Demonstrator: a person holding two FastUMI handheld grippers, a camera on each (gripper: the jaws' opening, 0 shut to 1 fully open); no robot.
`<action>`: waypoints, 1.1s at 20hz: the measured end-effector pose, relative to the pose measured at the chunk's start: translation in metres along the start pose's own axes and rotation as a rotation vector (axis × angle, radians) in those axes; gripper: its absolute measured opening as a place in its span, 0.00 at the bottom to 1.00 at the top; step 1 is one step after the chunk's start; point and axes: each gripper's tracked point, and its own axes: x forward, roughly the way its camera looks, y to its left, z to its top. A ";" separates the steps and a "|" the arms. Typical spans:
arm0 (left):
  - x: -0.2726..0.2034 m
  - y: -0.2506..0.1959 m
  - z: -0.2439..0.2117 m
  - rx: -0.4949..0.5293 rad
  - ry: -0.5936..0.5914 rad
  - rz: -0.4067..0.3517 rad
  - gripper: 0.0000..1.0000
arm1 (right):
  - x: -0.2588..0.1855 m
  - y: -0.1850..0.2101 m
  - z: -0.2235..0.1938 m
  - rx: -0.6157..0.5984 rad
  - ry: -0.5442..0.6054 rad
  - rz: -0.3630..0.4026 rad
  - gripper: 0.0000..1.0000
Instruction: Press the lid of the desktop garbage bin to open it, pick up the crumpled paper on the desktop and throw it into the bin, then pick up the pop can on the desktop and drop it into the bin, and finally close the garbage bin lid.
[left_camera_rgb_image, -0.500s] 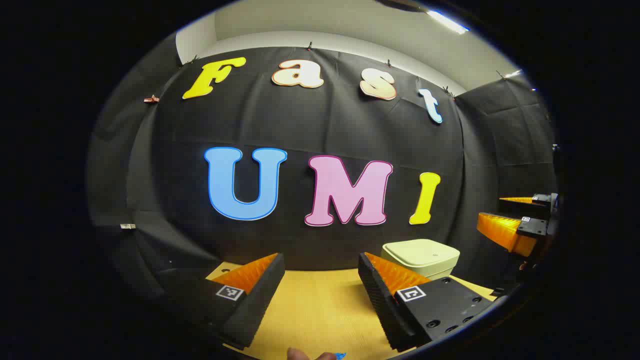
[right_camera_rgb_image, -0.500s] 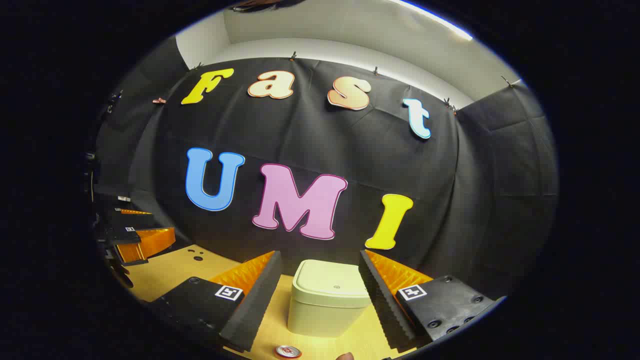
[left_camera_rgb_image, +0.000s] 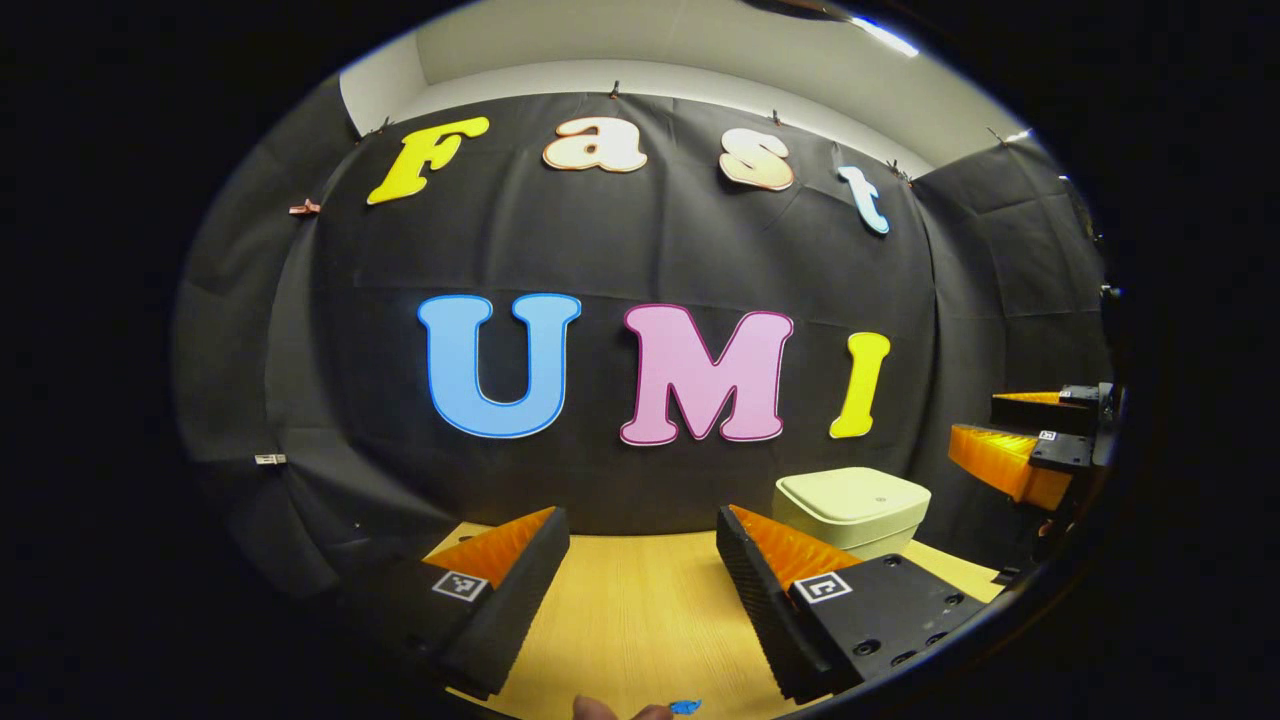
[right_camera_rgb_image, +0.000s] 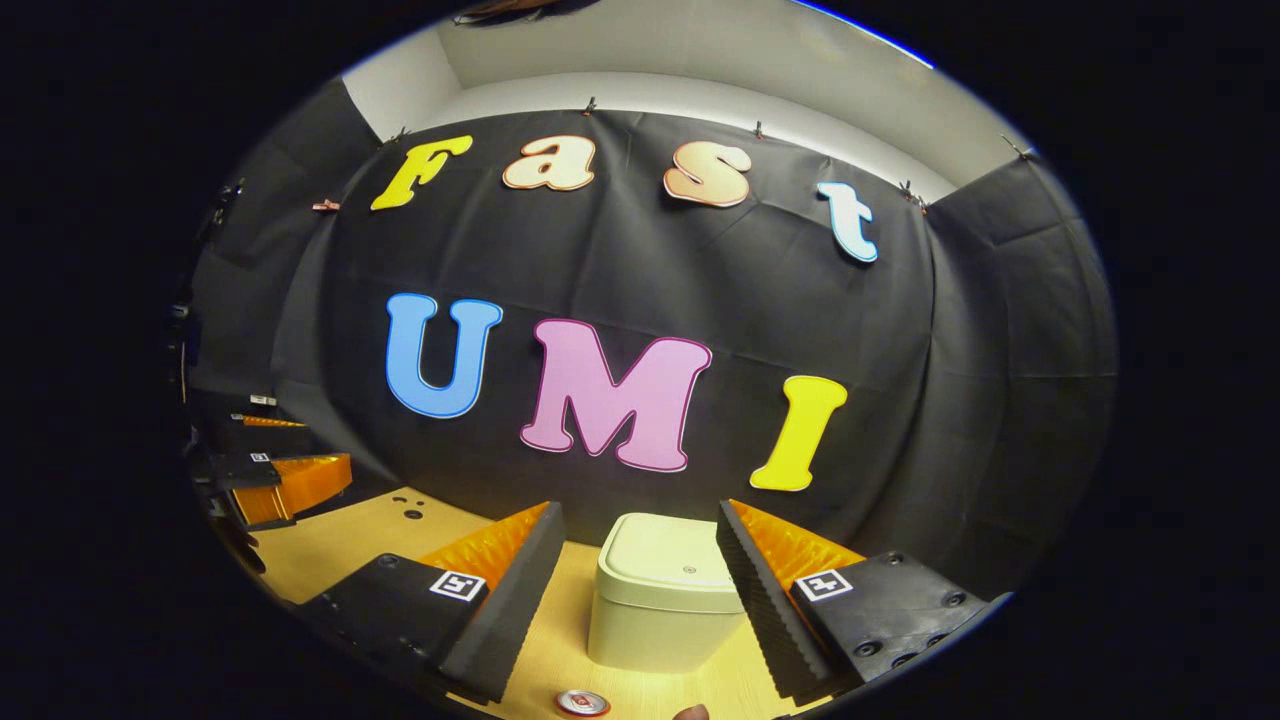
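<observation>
With the bin (right_camera_rgb_image: 665, 590) shut on the desk (right_camera_rgb_image: 330, 550), dead ahead of our wide-open, empty right hand-held gripper (right_camera_rgb_image: 640, 590), we should press squarely down on its lid (right_camera_rgb_image: 675, 560)

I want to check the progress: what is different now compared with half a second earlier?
Almost nothing. In the right gripper view, the garbage bin sits slightly farther off and right, so the right gripper shifted a little. The bin's lid is still shut, the pop can still stands on the table, and both the right and left gripper stay open, holding nothing.
</observation>
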 end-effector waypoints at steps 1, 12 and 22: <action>0.002 0.000 0.001 0.003 0.001 0.004 0.95 | 0.002 0.000 -0.001 0.004 0.005 0.006 0.96; 0.017 -0.013 0.004 0.010 0.000 0.023 0.95 | 0.027 -0.017 -0.007 0.019 0.031 0.030 0.94; 0.023 -0.021 0.006 0.012 0.000 0.028 0.95 | 0.045 -0.032 -0.014 -0.016 0.072 0.040 0.17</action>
